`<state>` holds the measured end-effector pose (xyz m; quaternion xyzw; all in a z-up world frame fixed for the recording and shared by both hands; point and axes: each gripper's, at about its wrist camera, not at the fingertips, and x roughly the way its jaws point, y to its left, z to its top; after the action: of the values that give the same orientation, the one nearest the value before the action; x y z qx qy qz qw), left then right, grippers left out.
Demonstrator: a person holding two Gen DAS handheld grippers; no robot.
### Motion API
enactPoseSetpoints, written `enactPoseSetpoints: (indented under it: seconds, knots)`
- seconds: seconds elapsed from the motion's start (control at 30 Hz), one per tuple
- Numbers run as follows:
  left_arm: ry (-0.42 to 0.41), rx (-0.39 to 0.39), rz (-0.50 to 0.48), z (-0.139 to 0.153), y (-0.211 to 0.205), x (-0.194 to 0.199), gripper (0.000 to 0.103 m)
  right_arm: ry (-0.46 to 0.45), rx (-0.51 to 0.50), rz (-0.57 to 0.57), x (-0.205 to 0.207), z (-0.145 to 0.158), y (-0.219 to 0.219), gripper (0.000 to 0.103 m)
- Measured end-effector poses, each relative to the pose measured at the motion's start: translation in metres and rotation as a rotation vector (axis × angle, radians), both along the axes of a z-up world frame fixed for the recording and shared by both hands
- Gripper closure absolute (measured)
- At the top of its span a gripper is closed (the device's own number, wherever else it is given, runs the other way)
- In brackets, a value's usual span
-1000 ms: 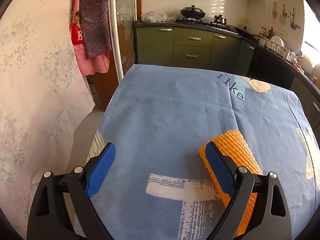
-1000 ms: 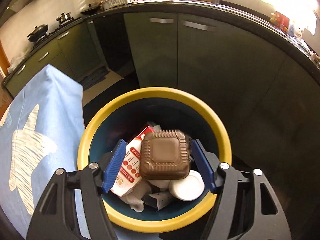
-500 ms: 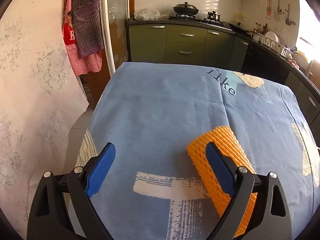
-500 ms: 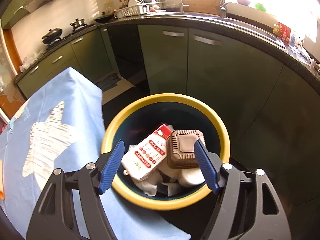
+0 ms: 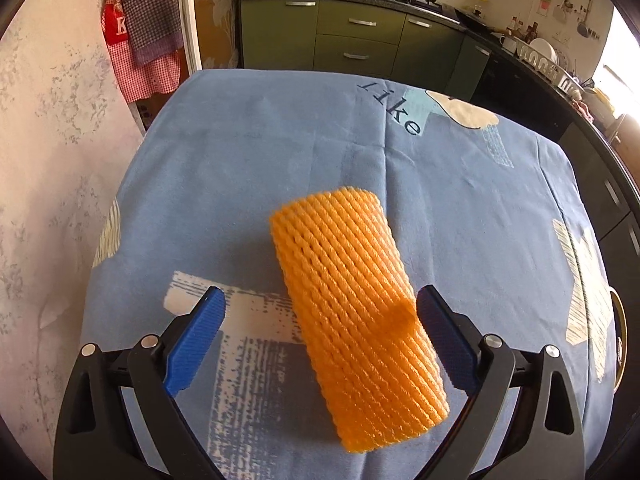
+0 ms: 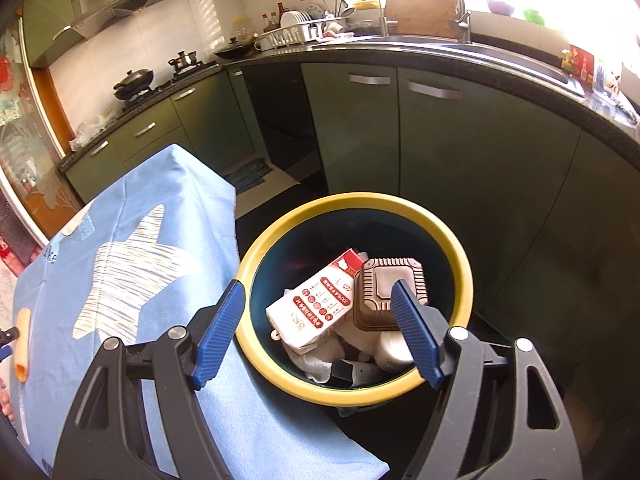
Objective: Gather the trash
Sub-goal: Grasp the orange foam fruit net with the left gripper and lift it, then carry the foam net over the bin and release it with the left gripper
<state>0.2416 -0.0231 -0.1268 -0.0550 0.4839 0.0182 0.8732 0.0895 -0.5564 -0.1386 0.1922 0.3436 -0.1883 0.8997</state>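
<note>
both spread wide, the left gripper (image 5: 320,316) straddles the orange foam net (image 5: 354,300) untouched; the right gripper (image 6: 320,300) holds nothing.

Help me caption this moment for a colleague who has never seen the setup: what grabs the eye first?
The bright orange foam net sleeve lies on the blue tablecloth, between the open fingers of the left gripper, untouched. Beside the table, the yellow-rimmed bin holds trash already: a brown plastic container and a white-and-red carton. The open, empty right gripper hovers above it.
</note>
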Motion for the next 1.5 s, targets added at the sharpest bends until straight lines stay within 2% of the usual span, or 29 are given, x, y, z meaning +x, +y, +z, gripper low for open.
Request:
enactPoseSetpoints:
  seconds: [0.2,0.4,0.43,0.47,0.63,0.77,0.8,0.83,0.93,1.03,1.17,1.33,1.5]
  knots:
    - [0.049,0.01,-0.021,-0.007,-0.025,0.002,0.008,-0.016,0.013,0.004,-0.007,-0.004,-0.011,0.03]
    - [0.075,0.044,0.006,-0.015,-0.036,0.007,0.01,-0.024,0.032,0.007,-0.014,-0.01,-0.021,0.03]
    - [0.076,0.05,0.009,-0.016,-0.036,0.007,0.017,-0.028,0.035,0.005,-0.015,-0.01,-0.023,0.03]
    - [0.075,0.063,0.017,-0.016,-0.036,0.007,0.02,-0.033,0.038,0.002,-0.017,-0.01,-0.025,0.03]
    - [0.055,0.093,0.014,-0.012,-0.037,0.004,0.054,-0.051,0.053,-0.009,-0.021,-0.013,-0.033,0.03]
    - [0.019,0.126,-0.003,-0.004,-0.041,-0.003,0.074,-0.061,0.059,-0.005,-0.022,-0.013,-0.034,0.03]
    - [0.008,0.128,-0.007,-0.001,-0.042,-0.005,0.084,-0.064,0.059,-0.005,-0.023,-0.013,-0.032,0.03]
    - [0.0,0.124,-0.013,0.002,-0.042,-0.007,0.087,-0.066,0.06,-0.005,-0.024,-0.013,-0.033,0.03]
    - [-0.021,0.098,-0.055,0.012,-0.049,-0.012,0.089,-0.076,0.06,-0.007,-0.028,-0.012,-0.033,0.03]
    - [-0.054,0.089,-0.122,0.025,-0.068,-0.022,0.089,-0.086,0.058,-0.016,-0.032,-0.009,-0.036,0.03]
    - [-0.109,0.083,-0.284,0.051,-0.118,-0.036,0.089,-0.097,0.054,-0.034,-0.041,-0.006,-0.042,0.03]
    - [-0.159,0.077,-0.582,0.074,-0.218,-0.052,0.089,-0.099,0.047,-0.069,-0.057,-0.005,-0.052,0.03]
    - [-0.148,0.049,-0.854,0.074,-0.323,-0.068,0.089,-0.092,0.033,-0.129,-0.077,-0.003,-0.068,0.03]
